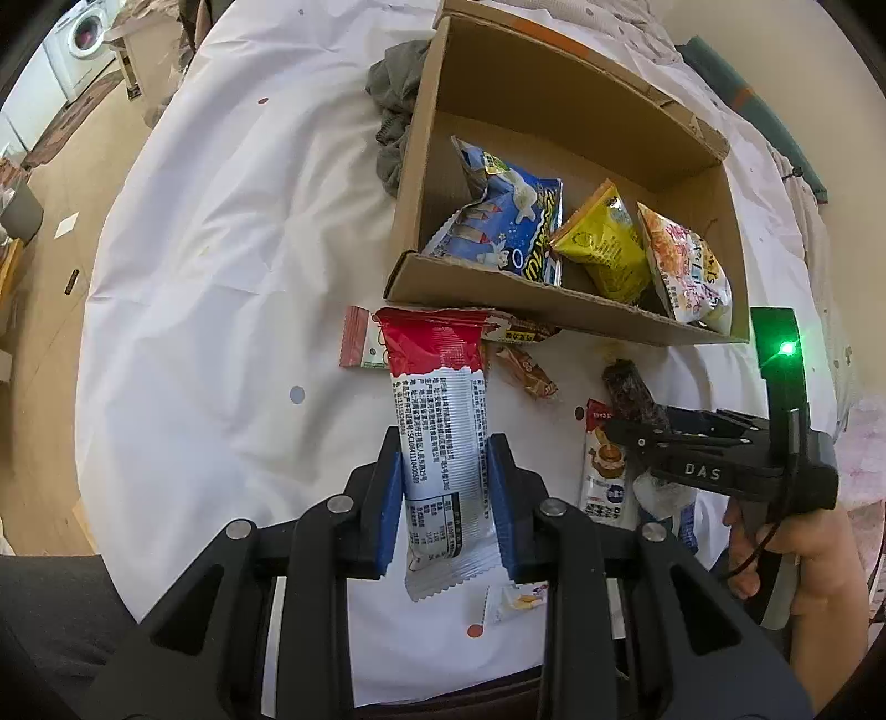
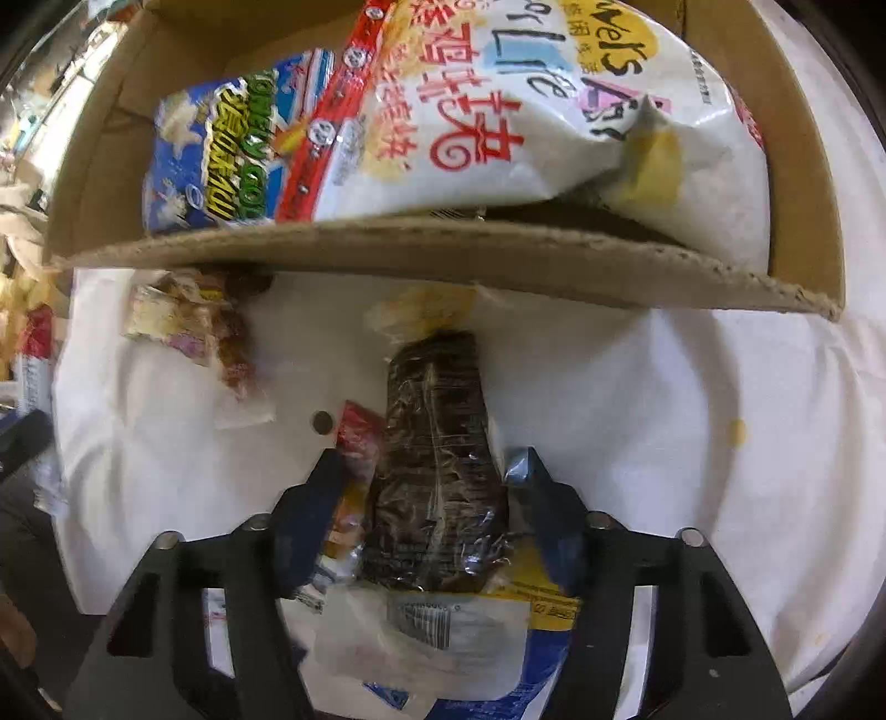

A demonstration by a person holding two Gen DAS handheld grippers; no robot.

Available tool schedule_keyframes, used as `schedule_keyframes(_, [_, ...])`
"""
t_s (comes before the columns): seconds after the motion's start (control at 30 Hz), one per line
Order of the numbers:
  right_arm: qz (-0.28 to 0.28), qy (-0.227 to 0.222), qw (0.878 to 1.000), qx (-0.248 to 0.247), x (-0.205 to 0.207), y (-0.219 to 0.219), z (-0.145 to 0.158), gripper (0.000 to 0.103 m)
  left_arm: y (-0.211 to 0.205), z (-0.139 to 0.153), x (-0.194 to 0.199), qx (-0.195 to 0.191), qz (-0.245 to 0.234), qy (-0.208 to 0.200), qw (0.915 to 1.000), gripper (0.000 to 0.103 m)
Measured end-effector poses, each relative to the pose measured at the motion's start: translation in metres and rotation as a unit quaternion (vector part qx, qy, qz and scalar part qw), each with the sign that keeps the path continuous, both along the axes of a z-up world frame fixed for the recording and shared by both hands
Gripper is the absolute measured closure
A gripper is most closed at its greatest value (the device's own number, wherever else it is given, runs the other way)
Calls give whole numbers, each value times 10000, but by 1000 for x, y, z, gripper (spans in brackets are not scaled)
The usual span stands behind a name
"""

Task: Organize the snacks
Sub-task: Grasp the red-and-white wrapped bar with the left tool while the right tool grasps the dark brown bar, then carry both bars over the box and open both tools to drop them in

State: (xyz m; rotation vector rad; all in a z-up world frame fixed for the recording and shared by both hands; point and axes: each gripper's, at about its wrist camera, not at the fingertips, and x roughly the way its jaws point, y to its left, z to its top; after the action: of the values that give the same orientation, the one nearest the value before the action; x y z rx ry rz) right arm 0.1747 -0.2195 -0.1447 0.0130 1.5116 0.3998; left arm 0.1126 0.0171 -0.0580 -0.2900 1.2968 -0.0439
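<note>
Your left gripper [image 1: 446, 493] was clamped on a red-and-silver bar [image 1: 440, 421], lifted off the white cloth [image 1: 221, 277] just short of the cardboard box [image 1: 559, 307]. Your right gripper [image 2: 429, 471] straddled the dark bar [image 2: 437, 459], jaws apart and not yet pressing. That bar's long axis ran straight ahead toward the box wall, so closing should catch its sides.

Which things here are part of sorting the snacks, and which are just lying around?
Part of the job:
red and silver snack bar
dark brown wrapped cake
brown cardboard box
yellow snack bag

Lying about:
grey crumpled cloth
white washing machine
</note>
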Motion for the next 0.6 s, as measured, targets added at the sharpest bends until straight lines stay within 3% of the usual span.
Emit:
schedule_keyframes(0.1, [-17, -34, 9999, 106, 0, -3, 6, 50, 2, -2, -1, -3, 58, 33, 10000, 78])
schedule_keyframes(0.27, [-96, -135, 9993, 345, -2, -12, 22, 53, 5, -3, -1, 77, 134, -14, 9999, 78])
schedule_keyframes(0.3, [-109, -162, 9991, 387, -4, -13, 27, 74, 6, -3, -1, 113, 159, -31, 9998, 78])
schedule_keyframes(0.37, [-206, -173, 9979, 595, -4, -20, 36, 84, 8, -4, 0, 139, 191, -31, 9997, 78])
schedule_keyframes(0.47, [-302, -210, 9969, 692, -4, -26, 48, 85, 9, -5, -1, 193, 230, -45, 9995, 78])
schedule_keyframes(0.6, [-345, -92, 9960, 813, -7, -26, 39, 87, 8, -8, 0, 274, 225, -37, 9994, 78])
